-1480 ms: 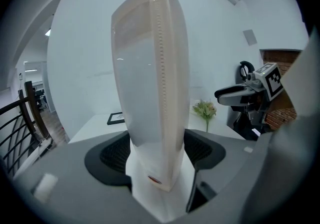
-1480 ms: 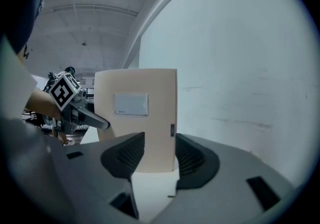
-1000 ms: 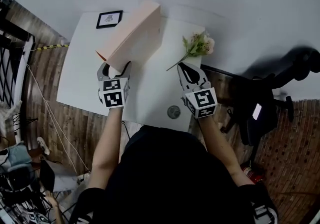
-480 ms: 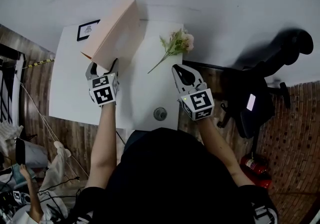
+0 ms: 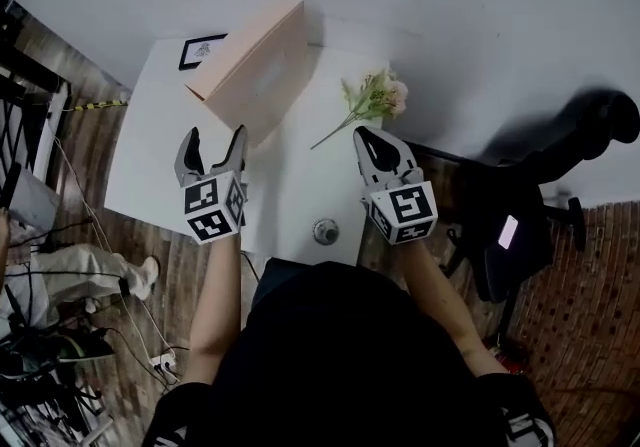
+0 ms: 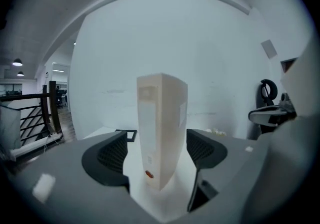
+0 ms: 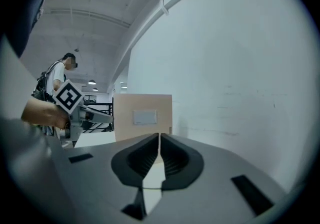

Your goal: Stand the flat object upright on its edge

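Since the earlier frames my left gripper [image 5: 214, 135] has come back off the box [image 5: 250, 60]. A second ago its jaws sat around the near end; now they are drawn toward 7 o'clock, and they have just been opening. The head view has also shifted slightly over the tabletop [image 5: 290, 185].

Left gripper: jaws wide apart. In the left gripper view [image 6: 156, 155] the box [image 6: 161, 133] stands in line between them with a gap on each side. Neither pad touches it.

Right gripper [image 5: 367, 135]: jaws together, nothing in them. The right gripper view [image 7: 159, 140] shows the two pads meeting. It hangs over the tabletop's edge at 3 o'clock, pointing toward 12.

Box: pale pink, flat, upright on a long narrow edge. It sits in the 11 o'clock part of the tabletop, its length running from 12 o'clock back toward my left gripper. It stands unsupported. From the right gripper view its broad face [image 7: 142, 115] shows a small label.

Other things on the tabletop:
- Frame [image 5: 202, 50], dark-edged, flat at the 10 o'clock corner, just beside the box's far end.
- Flower [image 5: 375, 97], pink with green leaves, lying at 1 o'clock, stem toward the centre.
- Disc [image 5: 325, 231], small and grey, at 6 o'clock near the front edge.

Off the tabletop, a dark chair [image 5: 540, 185] stands at 3 o'clock, beyond my right gripper.
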Motion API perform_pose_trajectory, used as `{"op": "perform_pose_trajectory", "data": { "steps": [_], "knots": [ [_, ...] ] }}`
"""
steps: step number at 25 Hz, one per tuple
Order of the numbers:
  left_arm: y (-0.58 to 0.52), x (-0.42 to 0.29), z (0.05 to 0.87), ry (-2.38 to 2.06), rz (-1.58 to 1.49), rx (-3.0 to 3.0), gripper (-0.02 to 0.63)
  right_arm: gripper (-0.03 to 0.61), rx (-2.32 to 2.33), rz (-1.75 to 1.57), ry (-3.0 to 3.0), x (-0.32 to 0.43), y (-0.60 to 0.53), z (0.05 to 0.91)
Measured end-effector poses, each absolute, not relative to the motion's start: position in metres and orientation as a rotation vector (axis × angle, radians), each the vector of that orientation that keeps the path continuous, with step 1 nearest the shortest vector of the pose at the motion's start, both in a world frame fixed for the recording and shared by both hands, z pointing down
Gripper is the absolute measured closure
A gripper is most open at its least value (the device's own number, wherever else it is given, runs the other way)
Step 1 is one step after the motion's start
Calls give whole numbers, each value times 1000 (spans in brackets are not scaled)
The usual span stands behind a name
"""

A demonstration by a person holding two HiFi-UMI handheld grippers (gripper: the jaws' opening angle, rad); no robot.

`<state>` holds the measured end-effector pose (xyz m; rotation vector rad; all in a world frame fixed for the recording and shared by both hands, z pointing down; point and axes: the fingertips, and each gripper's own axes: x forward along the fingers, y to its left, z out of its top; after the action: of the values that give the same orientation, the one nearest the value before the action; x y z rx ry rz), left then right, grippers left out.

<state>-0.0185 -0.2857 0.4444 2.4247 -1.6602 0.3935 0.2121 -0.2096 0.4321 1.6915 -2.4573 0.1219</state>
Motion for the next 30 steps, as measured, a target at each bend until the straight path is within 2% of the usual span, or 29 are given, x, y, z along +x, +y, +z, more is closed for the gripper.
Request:
{"op": "perform_pose_trajectory", "data": {
  "steps": [1, 4, 6, 7, 15, 30],
  "knots": [
    [-277, -21, 436, -1677, 356, 2431, 267, 557, 1699, 111, -2468, 209, -212, 424],
    [-252, -22, 406, -1724, 266, 2478, 478, 557, 1723, 72, -2496, 199, -216, 398],
    [-242, -19, 382, -1741, 216, 2516, 576, 557, 1729, 18, -2510, 191, -218, 377],
    [-238, -17, 369, -1745, 199, 2541, 601, 557, 1726, -22, -2515, 187, -219, 366],
    [-210, -5, 277, -1824, 53, 2672, 603, 558, 1761, -198, -2597, 169, -206, 278],
    [-186, 5, 261, -1840, 13, 2684, 603, 566, 1779, -226, -2607, 168, -183, 257]
  ]
}}
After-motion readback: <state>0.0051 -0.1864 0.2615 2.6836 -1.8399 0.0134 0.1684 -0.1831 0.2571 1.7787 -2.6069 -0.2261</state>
